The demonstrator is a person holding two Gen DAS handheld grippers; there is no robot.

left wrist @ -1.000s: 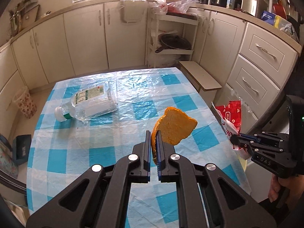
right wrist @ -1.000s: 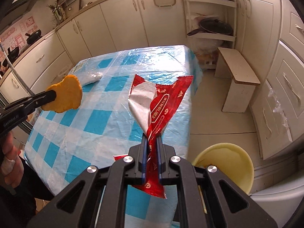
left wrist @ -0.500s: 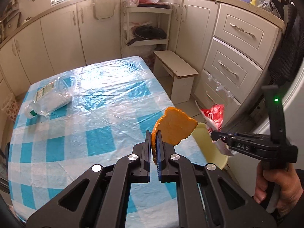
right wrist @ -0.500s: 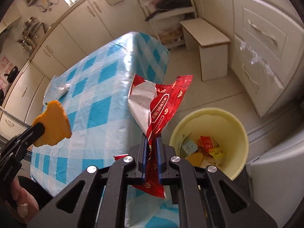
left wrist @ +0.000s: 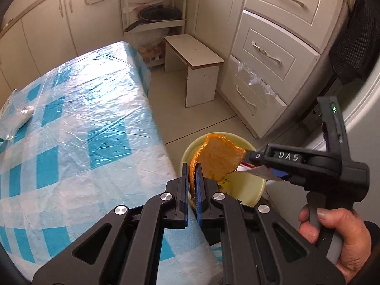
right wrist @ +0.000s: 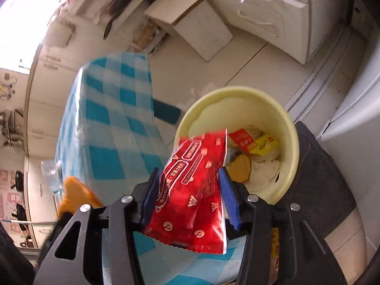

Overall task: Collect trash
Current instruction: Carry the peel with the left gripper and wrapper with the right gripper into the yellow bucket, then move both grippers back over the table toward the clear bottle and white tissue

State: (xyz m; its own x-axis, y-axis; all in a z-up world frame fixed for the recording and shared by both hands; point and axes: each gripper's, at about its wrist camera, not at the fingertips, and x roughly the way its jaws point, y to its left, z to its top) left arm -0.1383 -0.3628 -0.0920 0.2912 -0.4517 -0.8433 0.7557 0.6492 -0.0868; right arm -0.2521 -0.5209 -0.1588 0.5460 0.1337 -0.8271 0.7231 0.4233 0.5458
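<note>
My left gripper is shut on an orange bread-like slice, held over the near rim of a yellow bin on the floor beside the table. My right gripper hangs over the same bin. Its jaws are opening, and a red snack wrapper lies loose between the blue pads, tipping toward the bin. Several bits of trash lie inside the bin. A clear plastic bottle rests on the table at the far left.
The table with a blue checked cloth stands left of the bin. A low white stool, a drawer unit and a corner shelf holding a pan stand behind. A hand grips the right tool.
Both grippers have moved off the table to above the bin. The right gripper has rolled and its jaws have parted, loosening the wrapper. The left still pinches the slice.
</note>
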